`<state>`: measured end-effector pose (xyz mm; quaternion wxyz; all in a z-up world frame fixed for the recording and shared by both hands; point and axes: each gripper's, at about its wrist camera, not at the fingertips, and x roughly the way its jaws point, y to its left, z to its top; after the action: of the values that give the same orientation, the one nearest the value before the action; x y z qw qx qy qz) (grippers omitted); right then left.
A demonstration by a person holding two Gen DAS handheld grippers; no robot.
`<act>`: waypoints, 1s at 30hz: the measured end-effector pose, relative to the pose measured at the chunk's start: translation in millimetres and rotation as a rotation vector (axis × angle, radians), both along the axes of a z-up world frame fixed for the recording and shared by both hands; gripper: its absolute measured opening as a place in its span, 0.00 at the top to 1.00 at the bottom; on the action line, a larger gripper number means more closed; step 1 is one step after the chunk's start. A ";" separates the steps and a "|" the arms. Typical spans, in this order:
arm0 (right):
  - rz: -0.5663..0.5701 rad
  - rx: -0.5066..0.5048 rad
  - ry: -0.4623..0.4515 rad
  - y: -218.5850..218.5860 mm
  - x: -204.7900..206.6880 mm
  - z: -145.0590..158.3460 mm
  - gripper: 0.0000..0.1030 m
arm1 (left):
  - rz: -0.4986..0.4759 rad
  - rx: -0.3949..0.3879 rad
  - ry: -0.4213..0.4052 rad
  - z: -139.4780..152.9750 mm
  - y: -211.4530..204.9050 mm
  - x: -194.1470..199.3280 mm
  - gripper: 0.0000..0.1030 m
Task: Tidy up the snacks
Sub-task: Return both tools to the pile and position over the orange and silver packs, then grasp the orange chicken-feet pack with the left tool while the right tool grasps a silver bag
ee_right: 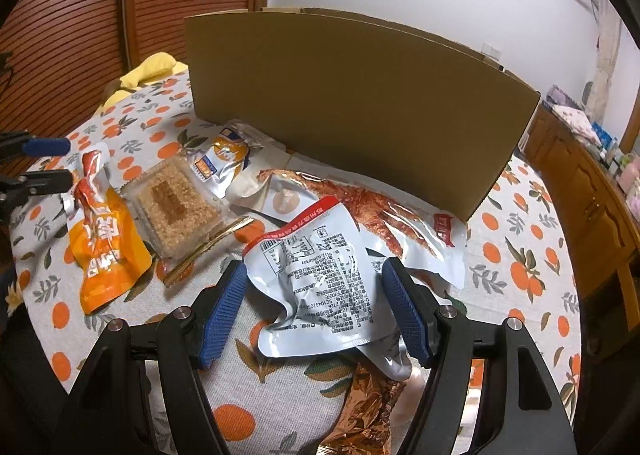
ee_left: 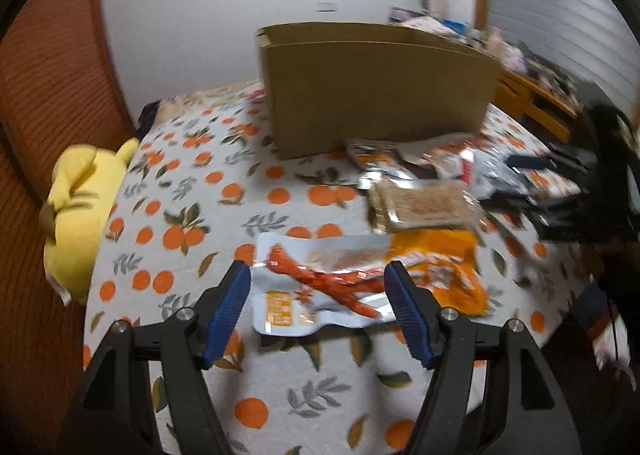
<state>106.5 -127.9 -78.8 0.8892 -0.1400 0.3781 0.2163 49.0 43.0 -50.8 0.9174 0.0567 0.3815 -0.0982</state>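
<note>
Both tools stand apart: left tool frames the chicken-foot pouch, right tool the silver pouch.

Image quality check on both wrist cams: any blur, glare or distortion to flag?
Left wrist: motion blur throughout; the cardboard box and the snack packets look smeared, print unreadable. Right wrist: sharp; the label on the white packet shows crisp print, with glare on the foil pouch behind it. Both: strong fisheye bending, so the box's top edge curves, and corners are dark.
</note>
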 end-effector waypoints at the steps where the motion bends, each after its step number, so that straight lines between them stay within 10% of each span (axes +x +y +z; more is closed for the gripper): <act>1: 0.000 -0.002 0.000 0.2 -0.1 0.0 0.30 | -0.018 0.013 0.001 0.5 -4.3 -2.4 0.32; 18: 0.001 0.006 0.002 -1.3 0.0 -0.1 0.30 | -0.255 0.257 0.102 -20.0 -44.6 8.5 0.32; 30: 0.001 0.011 0.002 -1.2 0.5 0.5 0.30 | -0.350 0.267 0.126 -23.2 -68.5 40.5 0.29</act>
<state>107.0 -129.2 -78.4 0.8895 -0.1349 0.3777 0.2190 89.5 -25.5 -74.0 0.8450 0.2366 0.4321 -0.2080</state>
